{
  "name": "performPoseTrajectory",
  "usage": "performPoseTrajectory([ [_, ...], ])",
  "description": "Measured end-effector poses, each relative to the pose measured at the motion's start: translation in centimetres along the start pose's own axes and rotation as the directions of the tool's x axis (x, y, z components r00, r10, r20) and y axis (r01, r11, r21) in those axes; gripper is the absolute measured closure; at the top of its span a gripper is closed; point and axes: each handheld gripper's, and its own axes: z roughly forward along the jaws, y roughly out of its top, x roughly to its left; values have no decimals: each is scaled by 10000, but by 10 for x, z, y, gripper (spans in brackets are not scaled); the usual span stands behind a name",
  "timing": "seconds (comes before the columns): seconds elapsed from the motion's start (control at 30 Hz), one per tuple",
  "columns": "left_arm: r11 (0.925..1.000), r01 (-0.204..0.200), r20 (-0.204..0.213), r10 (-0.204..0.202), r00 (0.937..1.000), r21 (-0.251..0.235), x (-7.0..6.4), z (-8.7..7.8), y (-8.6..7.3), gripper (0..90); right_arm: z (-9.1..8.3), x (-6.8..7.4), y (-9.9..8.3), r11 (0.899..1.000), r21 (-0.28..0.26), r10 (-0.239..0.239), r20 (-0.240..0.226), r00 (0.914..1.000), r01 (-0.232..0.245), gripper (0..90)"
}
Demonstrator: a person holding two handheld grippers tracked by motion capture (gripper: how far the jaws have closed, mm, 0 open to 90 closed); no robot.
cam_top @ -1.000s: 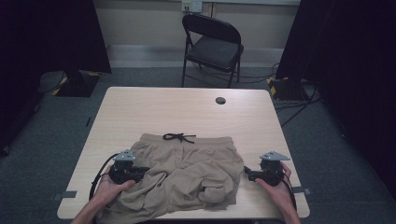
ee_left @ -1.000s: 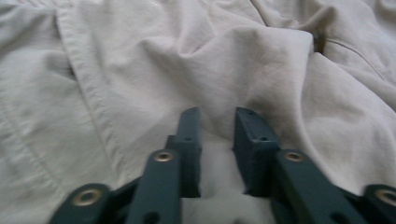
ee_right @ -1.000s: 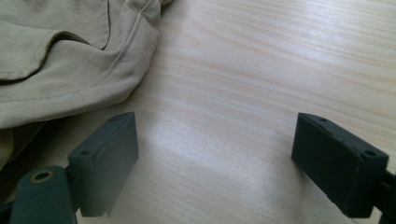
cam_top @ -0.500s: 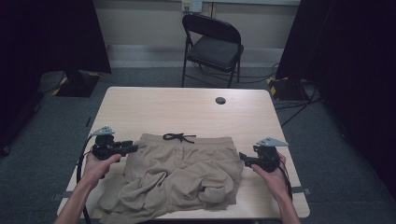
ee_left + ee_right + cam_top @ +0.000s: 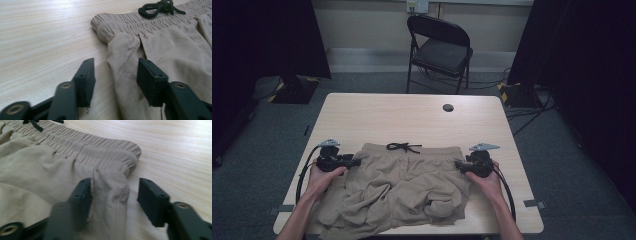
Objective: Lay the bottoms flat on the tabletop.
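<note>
My left claw (image 5: 113, 75) and right claw (image 5: 113, 195) gape, each straddling a side seam of the crumpled tan cotton shorts (image 5: 402, 187) on the pale wooden desk (image 5: 377, 115). Light, limp cloth; I'd pinch the thick elastic waistband corners.

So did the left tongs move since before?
Yes. The left tongs went away from the table's near edge, up toward the shorts' waistband corner.
</note>
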Motion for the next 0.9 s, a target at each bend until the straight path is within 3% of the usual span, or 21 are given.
performPoseTrajectory([
  [0.17, 9994, -295, 525, 285, 9982, 179, -8, 8, 2, 642, 6, 6, -1, 9998, 41, -186, -48, 9998, 186, 640],
  [0.27, 9988, -434, 820, 414, 9958, 232, -13, 12, 1, 726, 6, 5, -2, 10000, -41, 50, -208, 9998, -51, 737],
  [0.4, 9986, -461, 785, 439, 9959, 253, -16, 13, -1, 870, 4, 5, -1, 9994, -300, 139, -518, 9986, -155, 837],
  [0.53, 9996, -286, 958, 283, 9950, 18, -14, 6, -3, 886, -2, 3, 2, 9964, -672, 451, -893, 9950, -512, 869],
  [0.8, 9964, -177, 1243, 279, 9919, -827, -20, -7, 3, 888, -12, 2, 8, 9886, -1338, 518, -1262, 9906, -688, 872],
  [0.9, 9941, -125, 1040, 238, 9943, -1081, -22, -12, 5, 889, -16, 2, 10, 9861, -1495, 532, -1330, 9897, -731, 872],
])
